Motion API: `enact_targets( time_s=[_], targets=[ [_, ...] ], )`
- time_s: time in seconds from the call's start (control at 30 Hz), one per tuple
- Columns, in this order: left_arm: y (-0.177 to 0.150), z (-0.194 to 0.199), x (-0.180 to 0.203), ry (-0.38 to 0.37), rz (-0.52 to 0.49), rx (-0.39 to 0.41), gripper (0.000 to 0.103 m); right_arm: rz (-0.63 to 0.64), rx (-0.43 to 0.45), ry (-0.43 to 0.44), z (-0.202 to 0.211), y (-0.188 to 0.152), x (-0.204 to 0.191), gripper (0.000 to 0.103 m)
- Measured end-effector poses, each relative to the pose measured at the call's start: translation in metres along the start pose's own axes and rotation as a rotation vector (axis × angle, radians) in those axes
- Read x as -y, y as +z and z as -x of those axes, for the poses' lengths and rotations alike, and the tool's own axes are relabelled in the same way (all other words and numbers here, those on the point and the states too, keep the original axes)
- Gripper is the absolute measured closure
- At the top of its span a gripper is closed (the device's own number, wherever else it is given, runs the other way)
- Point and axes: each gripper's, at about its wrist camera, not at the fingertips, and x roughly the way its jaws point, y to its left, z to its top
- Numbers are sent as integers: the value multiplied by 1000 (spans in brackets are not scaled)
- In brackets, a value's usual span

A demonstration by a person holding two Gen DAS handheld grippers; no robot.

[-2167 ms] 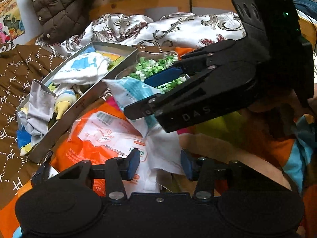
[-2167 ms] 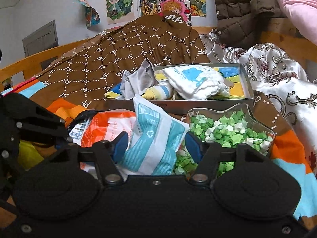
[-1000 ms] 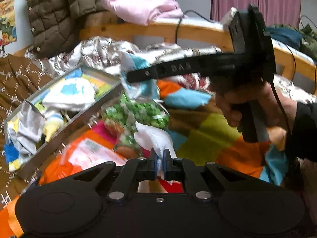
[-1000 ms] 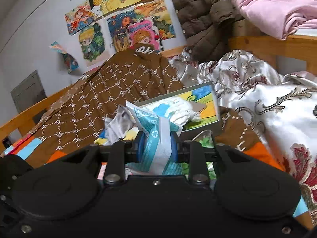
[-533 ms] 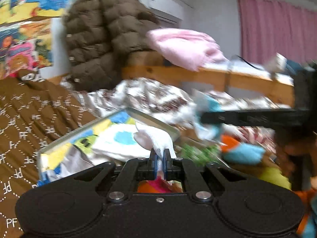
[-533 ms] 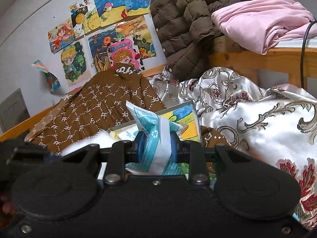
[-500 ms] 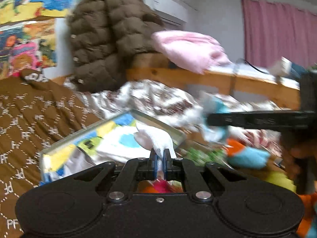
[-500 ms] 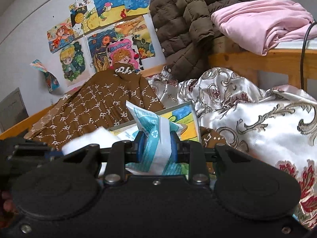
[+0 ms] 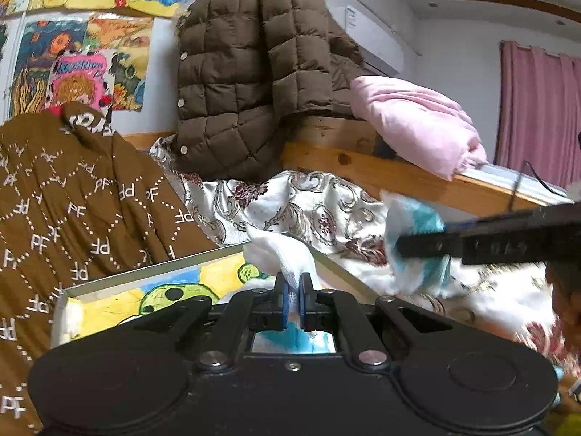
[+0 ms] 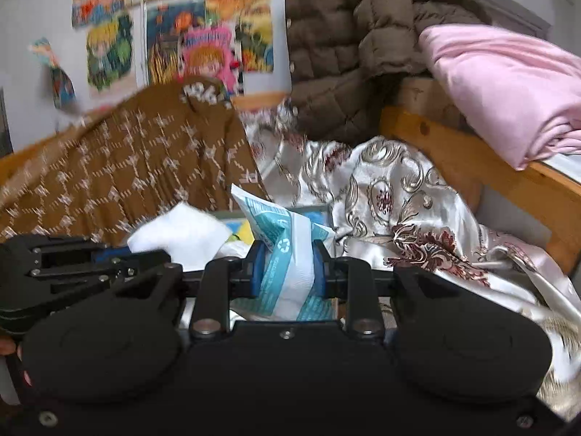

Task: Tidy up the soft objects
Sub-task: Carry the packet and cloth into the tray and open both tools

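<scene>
We see our left gripper (image 9: 294, 292) clamped on a white gauze cloth (image 9: 281, 252) above the tray (image 9: 152, 269). Our right gripper (image 10: 288, 267) squeezes a blue-and-white plastic packet (image 10: 287, 254), beside it.

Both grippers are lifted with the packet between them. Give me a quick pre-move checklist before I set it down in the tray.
1. Left gripper shut on the white end of the packet: ok.
2. Right gripper shut on the packet's blue-printed end, jaws pressing both sides: ok.
3. Packet hangs between both grippers without tearing: cannot tell, its middle is hidden behind the gripper bodies.
4. Tray in view ahead of the left gripper: ok.
5. Free room in the tray: cannot tell, only its far corner shows.
6. Right-wrist view sharp enough to aim: not ok, background is motion-blurred.
</scene>
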Motion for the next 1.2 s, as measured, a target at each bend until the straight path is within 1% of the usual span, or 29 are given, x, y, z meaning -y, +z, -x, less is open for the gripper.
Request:
enact_targets(
  time_s=[0.17,0.3,0.37,0.53,0.7,0.77,0.83,1.0,1.07,1.13,1.2],
  targets=[
    [6,-29,-9,12,88,-49,98,14,-108,19,-43,8,1,83],
    [2,-47,-19,41,155,-126,98,47,-200,19,-71,2,-6,83],
    [-1,-53,-26,61,189,-149,98,74,-223,9,-80,-3,-10,83],
    [-4,-61,-37,88,230,-177,98,148,-239,-17,-92,-22,-26,82],
    [-6,-63,-35,101,225,-188,98,182,-263,-27,-100,-40,-40,82],
    [-5,-63,-33,103,214,-191,96,184,-266,-27,-98,-44,-39,82],
    [-3,-62,-32,105,211,-198,93,188,-260,-29,-97,-46,-40,78],
    [-1,-58,-32,131,210,-203,85,193,-245,-25,-90,-42,-39,76],
    [0,-56,-31,150,194,-207,82,204,-236,-23,-84,-40,-37,72],
    [2,-53,-31,160,184,-210,81,205,-230,-19,-80,-37,-36,62],
    [3,-49,-30,171,175,-208,79,199,-224,-15,-75,-36,-37,61]
  ],
)
